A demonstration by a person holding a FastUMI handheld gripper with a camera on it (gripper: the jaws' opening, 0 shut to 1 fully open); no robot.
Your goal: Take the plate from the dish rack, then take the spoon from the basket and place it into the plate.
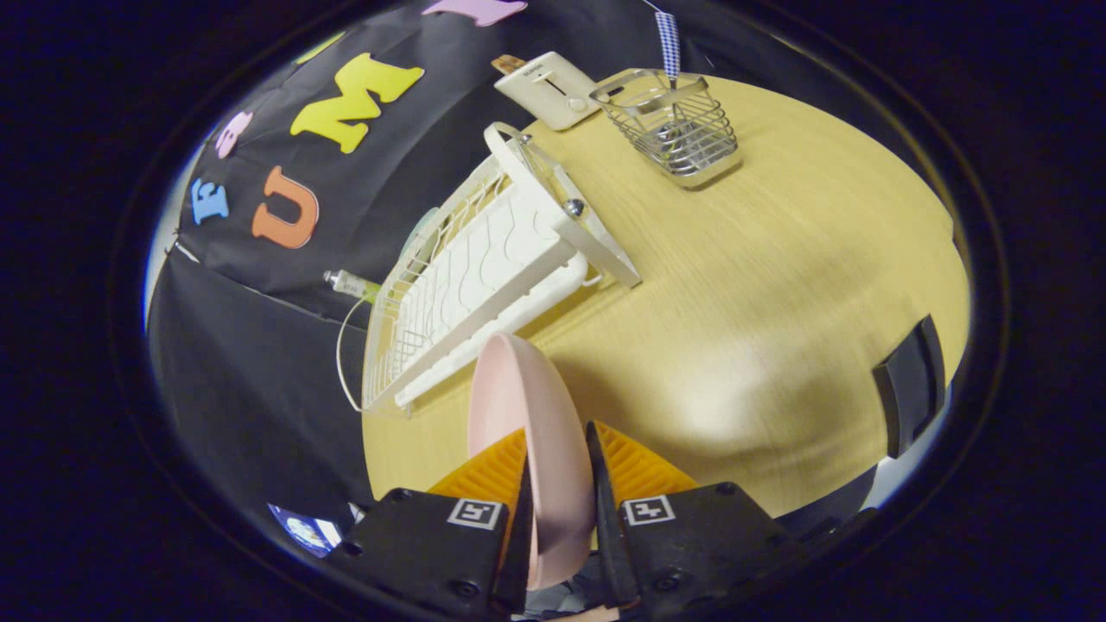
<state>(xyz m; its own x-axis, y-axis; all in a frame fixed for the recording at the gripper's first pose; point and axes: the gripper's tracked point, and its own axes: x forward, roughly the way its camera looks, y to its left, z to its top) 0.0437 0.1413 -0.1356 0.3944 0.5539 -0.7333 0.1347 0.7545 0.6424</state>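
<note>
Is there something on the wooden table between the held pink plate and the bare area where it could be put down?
Nothing visible: the gripper holds the pink round plate in its jaws, and the light wooden table beside it is bare. The white dish rack lies beyond, to one side.

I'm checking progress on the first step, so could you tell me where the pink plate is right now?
In the gripper view, the pink plate stands on edge, clamped between the tongs, above the wooden table just before the white dish rack.
</note>
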